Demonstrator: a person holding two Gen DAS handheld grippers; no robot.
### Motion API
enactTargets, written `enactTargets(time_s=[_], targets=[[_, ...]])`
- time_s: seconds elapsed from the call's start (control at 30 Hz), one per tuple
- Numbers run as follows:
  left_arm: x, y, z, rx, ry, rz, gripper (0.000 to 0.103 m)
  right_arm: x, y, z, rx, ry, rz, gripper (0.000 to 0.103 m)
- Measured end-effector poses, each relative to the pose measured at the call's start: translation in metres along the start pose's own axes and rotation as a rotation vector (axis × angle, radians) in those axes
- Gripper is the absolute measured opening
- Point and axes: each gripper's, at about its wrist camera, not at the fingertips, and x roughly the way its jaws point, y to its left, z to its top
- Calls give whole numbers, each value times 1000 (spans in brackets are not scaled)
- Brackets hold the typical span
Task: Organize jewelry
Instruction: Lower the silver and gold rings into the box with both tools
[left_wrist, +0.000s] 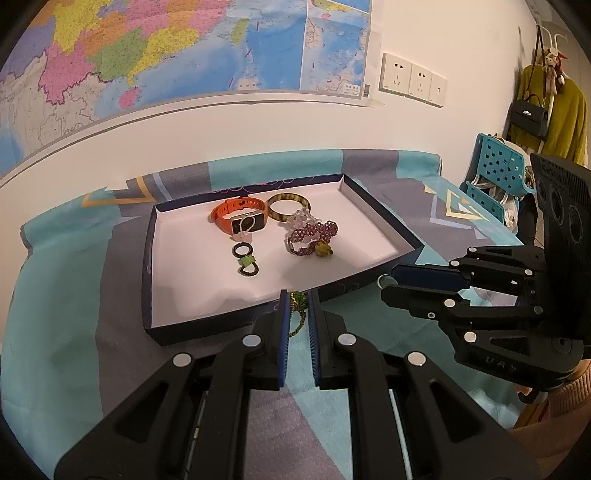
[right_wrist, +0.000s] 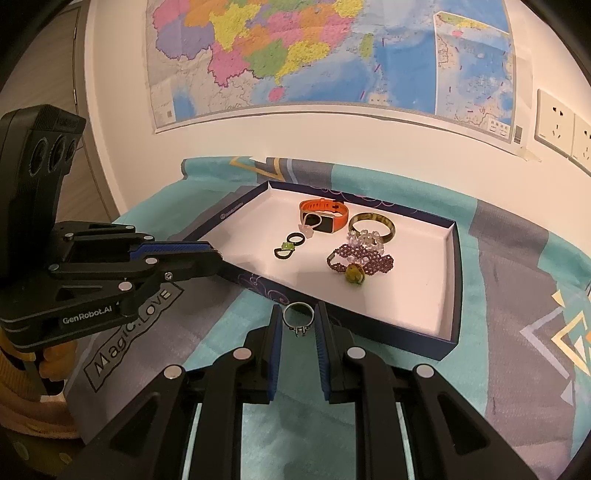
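Up front in the left wrist view, a shallow dark-blue box tray (left_wrist: 155, 258) with a white floor sits on the patterned cloth (left_wrist: 66, 295) over the bench; it holds an orange watch (left_wrist: 240, 218), a brown bangle (left_wrist: 288, 206), a clear bead cluster (left_wrist: 303, 218), a purple beaded bracelet (left_wrist: 314, 238) and a small black ring charm (left_wrist: 245, 260). The left gripper (left_wrist: 297, 314) has its fingers clenched on a green beaded bracelet (left_wrist: 297, 310), held just short of the tray's near wall. The right gripper (left_wrist: 424, 280) reaches in from the right, near the tray's corner. From the right wrist view, the same tray (right_wrist: 448, 288) lies ahead with the watch (right_wrist: 325, 216), bangle (right_wrist: 371, 225), purple bracelet (right_wrist: 362, 260) and charm (right_wrist: 288, 247) inside. The right gripper (right_wrist: 298, 325) grasps a silver ring (right_wrist: 298, 317) upright between its fingers, above the cloth (right_wrist: 517, 266) before the tray's near wall. The left gripper (right_wrist: 218, 258) comes in from the left, its tips at the tray's left rim.
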Motion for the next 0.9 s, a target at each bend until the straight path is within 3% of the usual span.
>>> enactTargets(time_s=[0.9], targets=[[5,5,9,5,-13,5,10,8,-3,9,-6,-7,-7,16]])
